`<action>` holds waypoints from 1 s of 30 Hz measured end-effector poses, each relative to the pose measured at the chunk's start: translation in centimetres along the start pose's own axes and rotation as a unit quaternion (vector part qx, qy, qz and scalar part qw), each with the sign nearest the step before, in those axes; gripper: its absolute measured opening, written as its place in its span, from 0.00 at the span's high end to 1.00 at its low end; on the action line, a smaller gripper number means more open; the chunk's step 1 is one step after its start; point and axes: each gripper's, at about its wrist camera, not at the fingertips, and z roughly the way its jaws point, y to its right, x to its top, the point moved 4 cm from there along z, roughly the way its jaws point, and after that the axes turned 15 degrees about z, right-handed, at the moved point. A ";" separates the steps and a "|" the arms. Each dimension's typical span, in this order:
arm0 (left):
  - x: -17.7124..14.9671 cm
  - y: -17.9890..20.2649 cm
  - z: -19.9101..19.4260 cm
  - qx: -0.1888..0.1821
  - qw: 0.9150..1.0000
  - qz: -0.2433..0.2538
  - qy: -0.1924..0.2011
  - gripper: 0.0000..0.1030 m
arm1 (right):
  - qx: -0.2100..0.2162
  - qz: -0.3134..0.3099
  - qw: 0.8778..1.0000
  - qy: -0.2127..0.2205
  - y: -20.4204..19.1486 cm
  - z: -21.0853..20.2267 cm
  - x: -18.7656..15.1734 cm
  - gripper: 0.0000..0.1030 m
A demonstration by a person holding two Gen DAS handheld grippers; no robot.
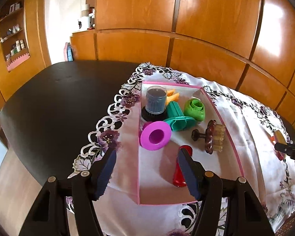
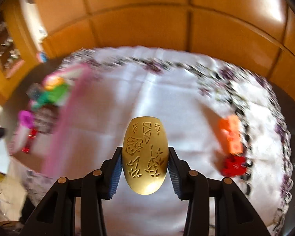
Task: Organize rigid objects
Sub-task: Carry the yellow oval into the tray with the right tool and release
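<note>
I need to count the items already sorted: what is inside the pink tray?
The pink tray holds a purple cup, teal mould, green piece, brush, clear-capped jar, red piece. Orange bits behind the jar are partly hidden.

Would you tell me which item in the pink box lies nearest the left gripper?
The red piece, lying beside the left gripper's right finger; the purple spool and the others sit farther back.

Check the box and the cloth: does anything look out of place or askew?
Two items still lie loose on the tablecloth outside the pink box: an orange block and a red piece. Inside the box, the purple funnel-shaped piece and the brown stamp lie tipped on their sides. No damage or spill shows.
</note>
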 end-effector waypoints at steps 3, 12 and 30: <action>-0.1 -0.3 0.0 0.000 1.000 -0.004 0.000 0.36 | 0.060 -0.041 0.997 0.003 -4.8 -1.0 0.0 0.58; -0.7 -1.0 -0.2 -0.006 1.000 -0.016 -0.001 0.36 | 0.125 -0.167 0.975 -0.079 -17.1 3.0 -3.7 0.58; -1.4 -2.1 -0.1 0.001 0.999 -0.031 -0.009 0.35 | 0.030 -0.125 0.989 -0.079 -20.0 12.5 -3.8 0.57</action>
